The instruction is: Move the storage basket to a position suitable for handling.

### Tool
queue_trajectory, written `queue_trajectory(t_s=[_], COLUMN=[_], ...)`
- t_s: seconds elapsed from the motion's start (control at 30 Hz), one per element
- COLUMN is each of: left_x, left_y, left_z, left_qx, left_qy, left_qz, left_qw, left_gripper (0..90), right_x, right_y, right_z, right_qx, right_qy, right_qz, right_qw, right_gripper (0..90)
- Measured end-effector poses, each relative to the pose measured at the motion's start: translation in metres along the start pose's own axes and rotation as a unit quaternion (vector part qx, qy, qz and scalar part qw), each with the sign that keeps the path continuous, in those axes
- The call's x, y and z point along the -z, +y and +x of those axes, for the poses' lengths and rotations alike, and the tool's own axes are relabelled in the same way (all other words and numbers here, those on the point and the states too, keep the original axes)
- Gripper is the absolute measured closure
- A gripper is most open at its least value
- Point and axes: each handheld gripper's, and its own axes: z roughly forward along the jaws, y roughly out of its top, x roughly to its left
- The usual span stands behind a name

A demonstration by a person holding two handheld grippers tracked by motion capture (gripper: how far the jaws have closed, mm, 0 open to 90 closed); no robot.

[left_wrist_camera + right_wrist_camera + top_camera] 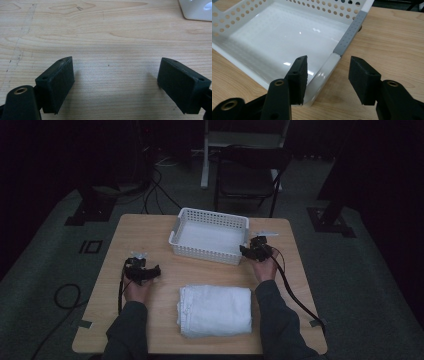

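A: Right black two-jaw gripper, what state?
B: Spread apart, pinching nothing yet. Straddles the near right corner of the white perforated plastic basket, with 1 jaw inside above the glossy floor, 1 outside above the pale wooden table, and the rim between the 2.
A: Why there?
B: Probably to close on that rim and drag or steady the basket. Looks like a sound hold, just short of the grey dotted strip along the rim.
A: And the left black two-jaw gripper?
B: Also spread, empty, held low over bare wood, apart from the basket's left end. Seems parked, waiting.
A: Whereabouts of the basket?
B: Sits flat at the far middle of the table, beyond the folded white towel and apart from it. Empty, open top facing up.
A: Long axis?
B: Runs left to right across the table, slightly skewed, right end a little nearer the person.
A: Why the towel there?
B: Likely laid near the front edge, between both forearms, ready for lifting into the basket.
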Motion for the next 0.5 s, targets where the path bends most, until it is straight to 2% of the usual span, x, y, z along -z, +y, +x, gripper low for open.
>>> queue_trajectory(t_s=[0.5], left_x=[0.000], left_y=[0.000], left_z=[0.000], left_qx=[0.000], left_qy=[0.000], left_qz=[0.000], left_qw=[1.0000], left_gripper=[13.6], right_x=[-0.011], right_y=[-0.001], right_z=[0.002], right_qx=[-0.001], right_qy=[0.013], right_qz=[0.020], right_qw=[0.9997], right_gripper=[53.6])
